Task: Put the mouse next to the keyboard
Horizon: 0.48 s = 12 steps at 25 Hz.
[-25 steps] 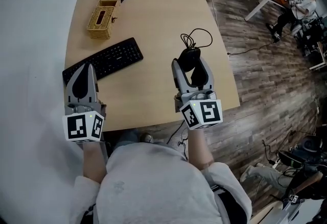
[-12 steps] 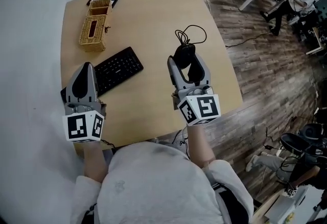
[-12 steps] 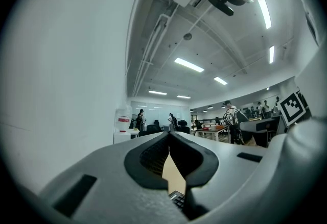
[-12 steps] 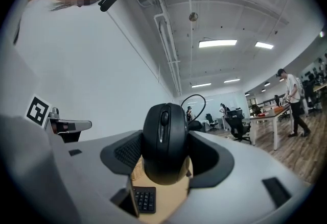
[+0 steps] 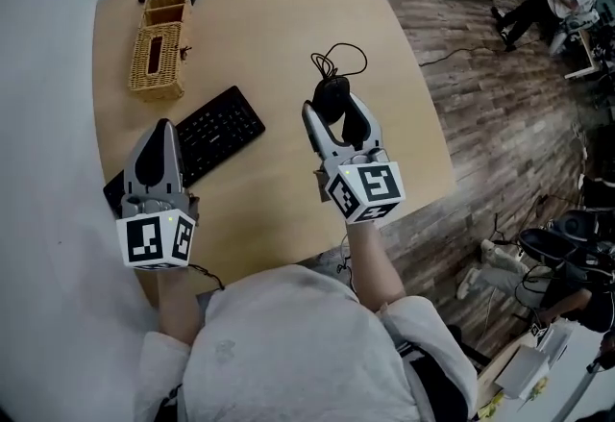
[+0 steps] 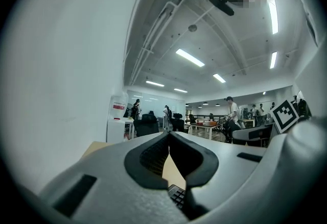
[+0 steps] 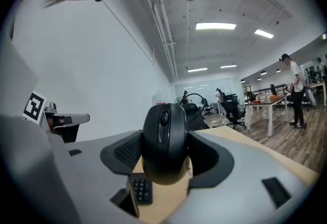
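The person is holding the mouse [image 5: 330,95] in the right gripper [image 5: 334,111], whose jaws are pressing on its two sides. The right gripper view is showing it filling the gap between them, wheel side up. It is sitting over the right half of the counter [image 5: 279,16], nearer the right edge than the middle, and its cable [image 5: 338,58] is lying in loose loops just beyond it. From that view it seems to be riding a little above the wood, though I cannot be sure.

The keyboard [image 5: 205,136] is lying at a slant along the left edge, well apart from the mouse, with bare wood between them. The left gripper [image 5: 163,128] is hovering over the keyboard's near end, jaws drawn together at the tips and carrying nothing. A wicker basket [image 5: 157,45] is standing toward the far left corner.

So the pick-up is looking done. What is remaining is the carry leftward and setting the mouse down beside the keyboard's right end.
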Each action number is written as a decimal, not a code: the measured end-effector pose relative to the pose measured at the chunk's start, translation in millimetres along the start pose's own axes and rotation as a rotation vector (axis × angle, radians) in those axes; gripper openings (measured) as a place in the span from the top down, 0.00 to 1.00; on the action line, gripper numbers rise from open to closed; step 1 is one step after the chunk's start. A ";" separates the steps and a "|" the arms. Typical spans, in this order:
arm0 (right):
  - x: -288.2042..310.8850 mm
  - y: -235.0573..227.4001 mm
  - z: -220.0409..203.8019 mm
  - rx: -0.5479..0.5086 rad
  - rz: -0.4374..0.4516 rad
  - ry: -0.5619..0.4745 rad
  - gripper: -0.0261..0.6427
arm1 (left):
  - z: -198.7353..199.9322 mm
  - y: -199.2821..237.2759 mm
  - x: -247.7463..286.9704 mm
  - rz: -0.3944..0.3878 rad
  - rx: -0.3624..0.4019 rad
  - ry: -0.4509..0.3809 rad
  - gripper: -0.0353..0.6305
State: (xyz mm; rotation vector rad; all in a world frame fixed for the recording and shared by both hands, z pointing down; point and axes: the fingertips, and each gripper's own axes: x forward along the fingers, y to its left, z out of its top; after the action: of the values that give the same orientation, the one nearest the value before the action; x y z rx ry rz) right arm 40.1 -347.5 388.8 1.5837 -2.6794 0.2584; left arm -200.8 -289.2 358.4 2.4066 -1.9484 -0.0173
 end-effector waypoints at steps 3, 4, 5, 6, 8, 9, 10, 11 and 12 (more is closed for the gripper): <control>19.1 -3.3 -20.5 0.014 -0.002 0.069 0.58 | -11.2 5.0 7.1 -0.004 -0.022 0.027 0.93; 25.5 -3.9 -27.8 0.020 -0.002 0.092 0.58 | -15.4 6.4 9.0 -0.005 -0.030 0.036 0.93; 31.7 -4.2 -35.3 0.025 -0.001 0.115 0.58 | -19.6 7.7 10.7 -0.006 -0.038 0.045 0.93; 37.5 -4.3 -43.1 0.028 0.000 0.138 0.58 | -23.8 8.9 12.2 -0.008 -0.045 0.053 0.93; 48.2 -4.2 -59.0 0.029 0.002 0.188 0.58 | -31.7 11.6 14.5 -0.009 -0.058 0.069 0.93; 52.9 -4.4 -67.0 0.030 0.003 0.213 0.58 | -35.3 13.0 15.6 -0.009 -0.065 0.076 0.93; 57.4 -4.8 -75.0 0.033 0.004 0.237 0.58 | -38.6 14.5 16.7 -0.009 -0.071 0.082 0.93; 61.8 -5.6 -82.8 0.039 0.003 0.261 0.58 | -41.7 16.1 17.9 -0.008 -0.076 0.087 0.93; 66.3 -6.6 -90.6 0.046 0.002 0.284 0.58 | -44.5 17.8 19.4 -0.007 -0.081 0.091 0.93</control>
State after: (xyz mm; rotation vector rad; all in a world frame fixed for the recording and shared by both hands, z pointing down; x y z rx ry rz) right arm 7.5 -394.6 485.6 1.4311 -2.4745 0.5074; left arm -212.5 -310.6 404.0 2.3208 -1.8636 0.0126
